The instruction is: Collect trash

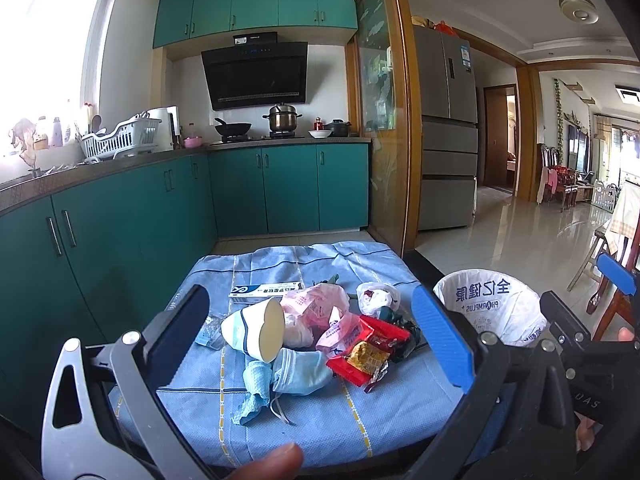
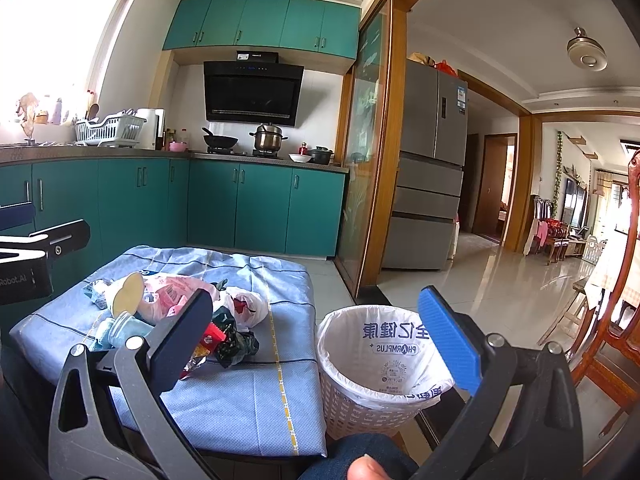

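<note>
A heap of trash lies on a low table under a blue cloth point(image 1: 320, 420): a crushed paper cup point(image 1: 256, 330), a blue face mask point(image 1: 298, 372), a red snack wrapper point(image 1: 368, 346), a pink plastic bag point(image 1: 312, 304), a white plastic bag point(image 1: 376, 298) and a flat medicine box point(image 1: 266, 289). My left gripper point(image 1: 308, 340) hangs open just above and in front of the heap, holding nothing. My right gripper point(image 2: 320, 344) is open too, empty, between the table's right edge and the wicker bin point(image 2: 372, 364) lined with a white printed bag. The same paper cup point(image 2: 126, 294) and dark wrapper point(image 2: 236, 344) show in the right wrist view.
Teal kitchen cabinets point(image 1: 120, 220) run along the left and back. A grey fridge point(image 2: 432, 196) stands beyond a wooden door frame. A wooden chair point(image 2: 616, 320) is at the far right. Glossy tiled floor point(image 2: 500, 280) opens toward the living room. A thumb point(image 1: 272, 464) shows at the bottom edge.
</note>
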The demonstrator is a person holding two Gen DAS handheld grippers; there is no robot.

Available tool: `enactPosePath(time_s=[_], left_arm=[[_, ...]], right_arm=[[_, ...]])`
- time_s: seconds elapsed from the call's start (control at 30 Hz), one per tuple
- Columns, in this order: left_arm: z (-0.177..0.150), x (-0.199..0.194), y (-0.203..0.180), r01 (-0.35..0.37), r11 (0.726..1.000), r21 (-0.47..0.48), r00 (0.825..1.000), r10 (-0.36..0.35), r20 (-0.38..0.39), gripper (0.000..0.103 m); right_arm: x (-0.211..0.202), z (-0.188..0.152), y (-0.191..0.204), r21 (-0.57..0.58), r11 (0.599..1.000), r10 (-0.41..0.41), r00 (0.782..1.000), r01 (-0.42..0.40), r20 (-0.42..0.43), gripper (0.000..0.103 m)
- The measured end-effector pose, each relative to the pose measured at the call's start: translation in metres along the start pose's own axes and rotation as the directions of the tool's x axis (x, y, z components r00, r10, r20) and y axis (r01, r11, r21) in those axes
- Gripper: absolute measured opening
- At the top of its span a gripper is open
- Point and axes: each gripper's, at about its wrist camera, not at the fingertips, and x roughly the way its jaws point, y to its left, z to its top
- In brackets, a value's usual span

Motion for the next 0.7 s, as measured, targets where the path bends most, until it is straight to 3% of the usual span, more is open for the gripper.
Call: enactPosePath(time_s=[0.7], left_arm=[[0.0009,0.0042,0.0010,-0.005,1.000,-0.004,1.000,0.005,-0.023,0.100]], right_arm=[[0.0042,-0.0043,0.0034,-0.005,1.000,0.011,1.000,-0.011,-0.005,0.100]])
